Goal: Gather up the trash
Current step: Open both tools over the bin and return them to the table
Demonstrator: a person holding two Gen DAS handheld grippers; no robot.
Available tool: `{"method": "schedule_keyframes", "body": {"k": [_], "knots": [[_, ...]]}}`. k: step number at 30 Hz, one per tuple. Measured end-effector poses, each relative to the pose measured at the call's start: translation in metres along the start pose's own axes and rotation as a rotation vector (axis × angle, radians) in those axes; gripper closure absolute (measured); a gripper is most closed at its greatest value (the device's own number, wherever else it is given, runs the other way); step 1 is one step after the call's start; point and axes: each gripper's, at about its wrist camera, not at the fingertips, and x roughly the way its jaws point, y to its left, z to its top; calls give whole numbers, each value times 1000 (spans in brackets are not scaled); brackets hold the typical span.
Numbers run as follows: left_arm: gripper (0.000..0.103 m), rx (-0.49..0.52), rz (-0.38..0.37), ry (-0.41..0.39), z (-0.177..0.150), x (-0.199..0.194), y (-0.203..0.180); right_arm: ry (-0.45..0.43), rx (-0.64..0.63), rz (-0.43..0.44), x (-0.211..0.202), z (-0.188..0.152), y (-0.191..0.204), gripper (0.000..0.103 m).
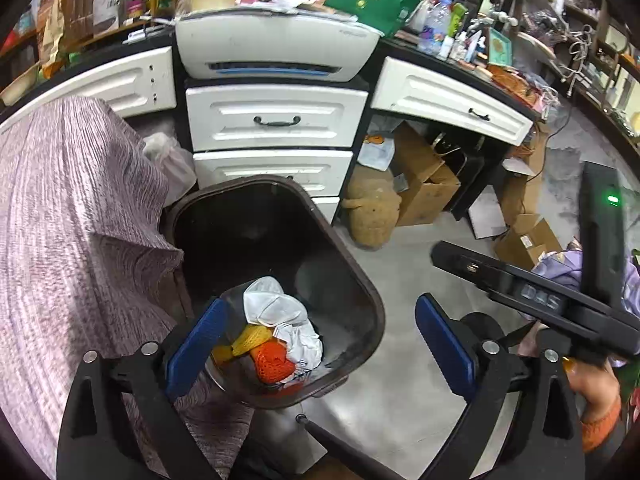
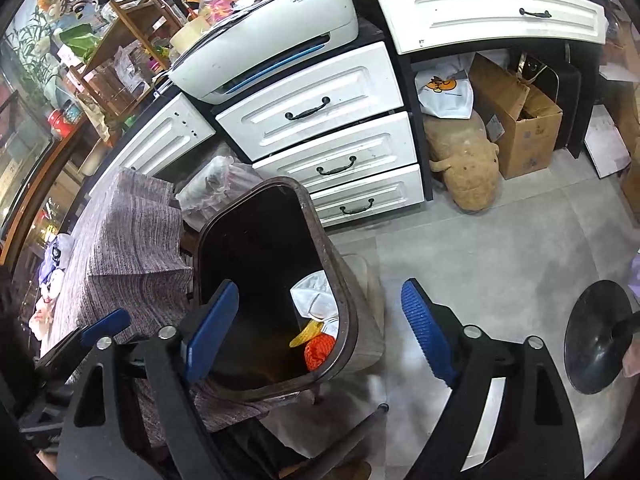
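I have both units over the bin (image 1: 352, 280). Left hand-held gripper (image 1: 320, 344) and right hand-held gripper (image 2: 320, 332) stand wide apart, empty. Trash (image 1: 280, 332) lies inside the bin. Drop step appears complete; next, locate further trash.

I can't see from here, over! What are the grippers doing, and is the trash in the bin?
Left gripper open, empty, over the bin. Right gripper open, empty. Trash lies inside. Nothing blocking.
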Motion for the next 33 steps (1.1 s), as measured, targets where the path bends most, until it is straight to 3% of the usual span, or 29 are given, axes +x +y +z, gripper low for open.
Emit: {"method": "schedule_keyframes", "body": {"k": [13, 21, 33], "knots": [[6, -19, 34, -148, -4, -75, 18, -46, -74, 20, -15, 9, 29, 15], [6, -38, 158, -209, -8, -116, 52, -83, -254, 96, -30, 11, 98, 11], [6, -194, 327, -214, -45, -167, 147, -35, -525, 265, -31, -11, 222, 10]]}}
